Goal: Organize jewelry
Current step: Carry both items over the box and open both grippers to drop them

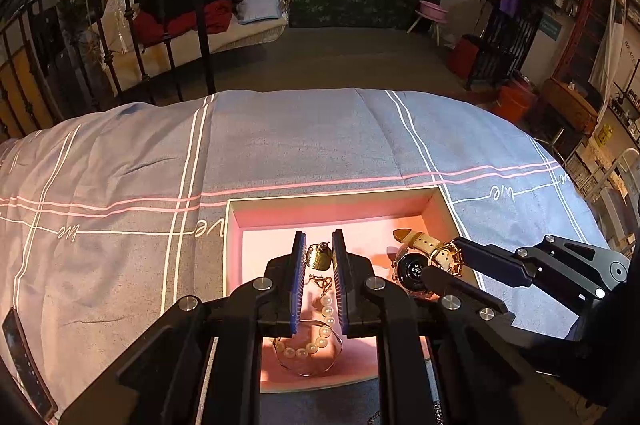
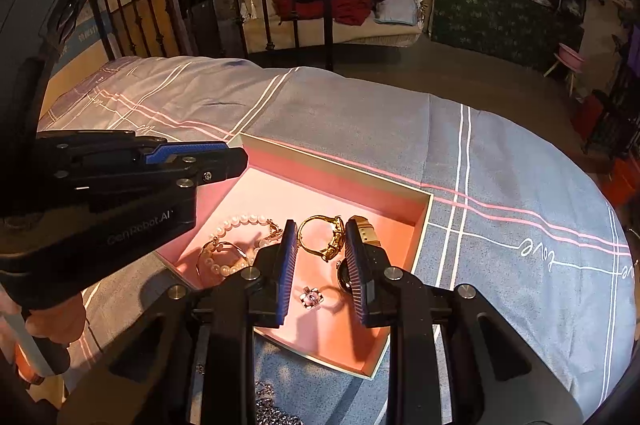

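Your left tongs (image 1: 318, 249) hang narrowly parted over the pink box (image 1: 436, 203), gripping nothing; your right tongs (image 2: 322, 237) gape wider, empty too. Pearl bracelet (image 2: 234, 225), gold ring (image 2: 322, 237) and watch (image 1: 416, 271) lie inside, lower centre.

Both grippers angled downward — left gripper (image 1: 317, 253) jaws narrowly apart; right gripper (image 2: 321, 237) wider, empty.
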The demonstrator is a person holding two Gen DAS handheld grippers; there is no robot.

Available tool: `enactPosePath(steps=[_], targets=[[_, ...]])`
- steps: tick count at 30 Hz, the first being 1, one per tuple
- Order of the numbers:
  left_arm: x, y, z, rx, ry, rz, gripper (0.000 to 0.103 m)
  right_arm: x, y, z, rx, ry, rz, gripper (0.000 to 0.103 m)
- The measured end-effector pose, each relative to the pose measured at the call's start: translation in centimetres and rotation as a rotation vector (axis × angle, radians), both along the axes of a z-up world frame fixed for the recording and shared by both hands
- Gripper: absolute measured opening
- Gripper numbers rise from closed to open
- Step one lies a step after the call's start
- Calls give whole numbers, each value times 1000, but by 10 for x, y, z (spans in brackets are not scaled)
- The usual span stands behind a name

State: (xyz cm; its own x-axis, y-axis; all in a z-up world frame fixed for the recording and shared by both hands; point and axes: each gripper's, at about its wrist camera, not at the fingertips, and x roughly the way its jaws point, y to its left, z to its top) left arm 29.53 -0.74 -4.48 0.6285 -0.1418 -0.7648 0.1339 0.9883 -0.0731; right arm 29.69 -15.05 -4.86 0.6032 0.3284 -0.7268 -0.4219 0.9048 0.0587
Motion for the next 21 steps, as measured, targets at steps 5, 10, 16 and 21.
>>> enactPosePath(steps=[5,10,16,21], targets=[[1,-2,1,2,0,0,13,1,1,-2,-2,3,4,25],[3,-2,-1,-3,12,1,13,1,2,-4,-7,9,6,25],[6,2,-3,-62,36,7,25,0,0,-2,3,8,-12,31],[-12,16,0,-107,-3,65,88,-20,-12,-1,-32,-64,-75,93]])
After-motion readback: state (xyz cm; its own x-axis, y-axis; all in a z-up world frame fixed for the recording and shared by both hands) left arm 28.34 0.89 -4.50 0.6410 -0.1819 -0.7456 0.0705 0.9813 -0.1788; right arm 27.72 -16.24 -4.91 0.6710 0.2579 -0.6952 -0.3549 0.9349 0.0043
